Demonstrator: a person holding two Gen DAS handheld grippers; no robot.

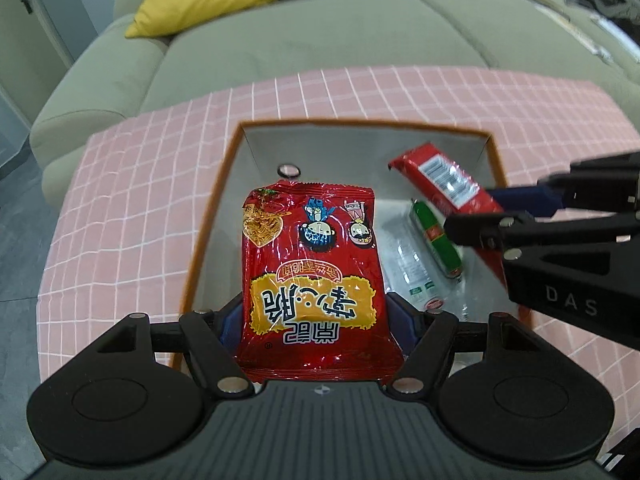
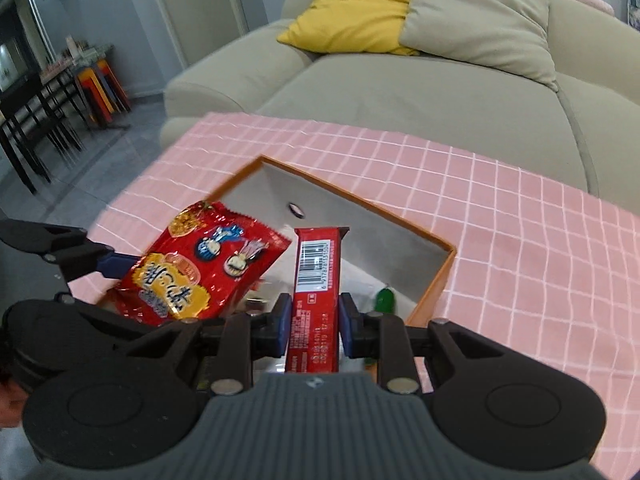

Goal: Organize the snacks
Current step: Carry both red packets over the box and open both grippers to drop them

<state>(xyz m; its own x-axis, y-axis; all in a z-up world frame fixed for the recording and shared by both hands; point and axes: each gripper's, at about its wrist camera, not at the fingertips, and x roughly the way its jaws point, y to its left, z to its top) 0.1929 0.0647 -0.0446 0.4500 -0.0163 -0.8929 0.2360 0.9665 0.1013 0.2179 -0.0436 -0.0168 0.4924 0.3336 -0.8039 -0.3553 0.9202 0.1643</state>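
Left gripper [image 1: 316,320]: clamping the red noodle packet [image 1: 312,276], hanging over the orange box [image 1: 208,216]. Right gripper [image 2: 312,324]: pinching the red wafer bar [image 2: 316,280] above the box; green sausage [image 1: 436,236] lying inside, beneath it.

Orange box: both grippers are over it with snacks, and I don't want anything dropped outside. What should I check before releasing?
1. Left gripper shut on red noodle bag: ok.
2. Right gripper shut on red bar: ok.
3. Both snacks above the orange box opening: ok.
4. Floor space free under the bag: cannot tell.
5. Green sausage and clear packets lie beneath the bar: not ok if it needs to land flat.
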